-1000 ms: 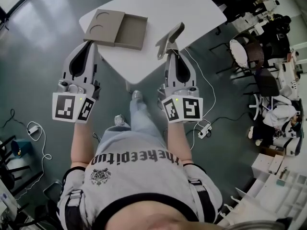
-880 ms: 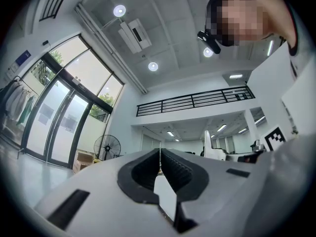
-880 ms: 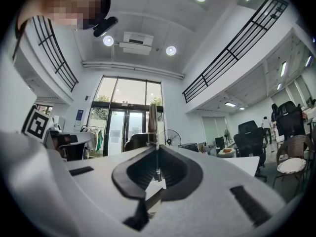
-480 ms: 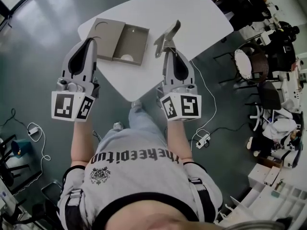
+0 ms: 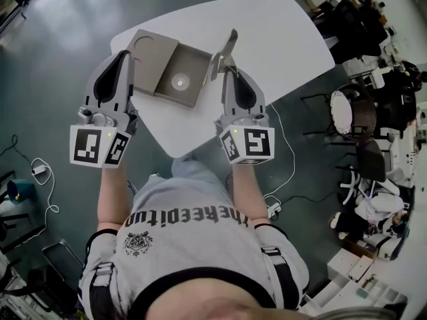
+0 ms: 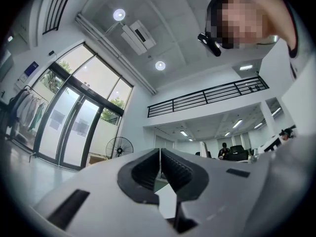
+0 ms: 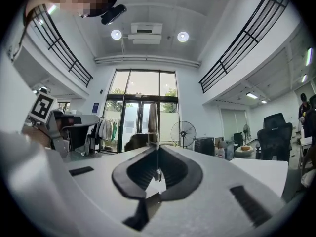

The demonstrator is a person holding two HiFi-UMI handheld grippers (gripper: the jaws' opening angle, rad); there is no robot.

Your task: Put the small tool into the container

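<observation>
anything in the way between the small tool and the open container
Nothing visible does. The container lies open on the table, its cover sits to the left, and the small tool is right beside the open half's right edge.

The head camera looks steeply down from above the person onto the white table (image 5: 280,39), with the left gripper (image 5: 125,55) and the right gripper (image 5: 225,69) close below. Each gripper camera sits right behind its own jaws and faces across the room. Both gripper views share the glass doors (image 6: 74,132) and the fan (image 6: 119,147).
</observation>
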